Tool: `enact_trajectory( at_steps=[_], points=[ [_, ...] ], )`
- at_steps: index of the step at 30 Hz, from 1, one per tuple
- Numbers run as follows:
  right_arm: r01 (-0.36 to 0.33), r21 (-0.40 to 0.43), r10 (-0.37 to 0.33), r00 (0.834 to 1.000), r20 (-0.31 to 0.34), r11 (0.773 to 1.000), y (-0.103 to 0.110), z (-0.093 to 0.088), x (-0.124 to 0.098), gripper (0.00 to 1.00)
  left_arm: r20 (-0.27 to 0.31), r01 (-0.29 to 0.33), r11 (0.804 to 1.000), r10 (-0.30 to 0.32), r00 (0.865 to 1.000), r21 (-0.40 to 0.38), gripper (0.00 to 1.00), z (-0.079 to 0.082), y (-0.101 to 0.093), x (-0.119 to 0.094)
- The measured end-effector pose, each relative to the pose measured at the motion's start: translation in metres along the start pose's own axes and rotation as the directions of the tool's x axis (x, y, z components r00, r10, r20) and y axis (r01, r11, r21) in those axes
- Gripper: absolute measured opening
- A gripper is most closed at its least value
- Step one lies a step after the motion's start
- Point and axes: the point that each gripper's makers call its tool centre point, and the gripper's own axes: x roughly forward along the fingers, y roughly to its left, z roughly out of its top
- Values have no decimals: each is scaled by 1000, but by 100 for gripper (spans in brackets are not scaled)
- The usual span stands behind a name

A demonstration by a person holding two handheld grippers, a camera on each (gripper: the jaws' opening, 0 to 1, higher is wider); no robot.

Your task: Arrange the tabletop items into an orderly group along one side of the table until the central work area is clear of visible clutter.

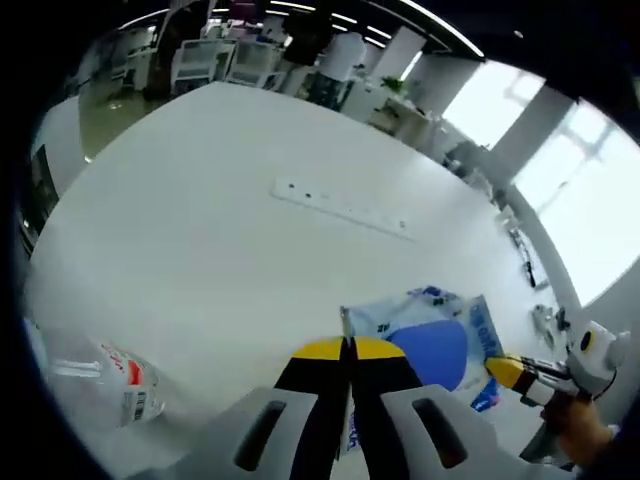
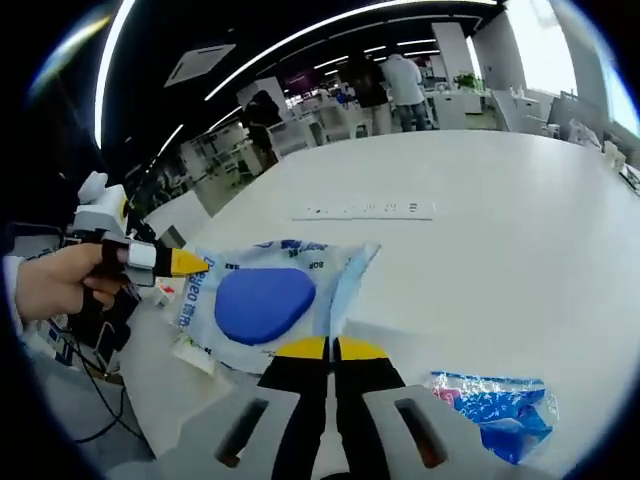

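Since both of my grippers, left [image 1: 348, 347] and right [image 2: 331, 347], have their jaws pinched tight on the blue bag [image 1: 430, 335], I should slide it slowly and together toward the table [image 1: 200, 200] edge.

bright, even indoor light. ceiling strip lights [image 2: 300, 40] overhead; windows [image 1: 570, 190] blown out white in left gripper view. white table [image 1: 220, 230] washed out, faint soft shadows. strong fisheye bending at edges. far background soft, slightly blurred.
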Motion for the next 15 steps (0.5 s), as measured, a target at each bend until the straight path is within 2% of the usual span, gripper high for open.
enact_trajectory(
  at_steps=[4,10,15],
  points=[
    [-9,12,9,1000,3,1000,8,-6,-9,0,2,8,1000,-8,1000,13,0,3,-3,-3],
    [-17,21,17,1000,4,1000,18,-19,-24,0,-13,15,1000,-14,1000,26,0,-1,-5,-3],
    [-9,49,10,1000,-8,999,13,-29,-23,0,-34,22,999,-21,999,27,0,-9,-8,-1]
  ],
)
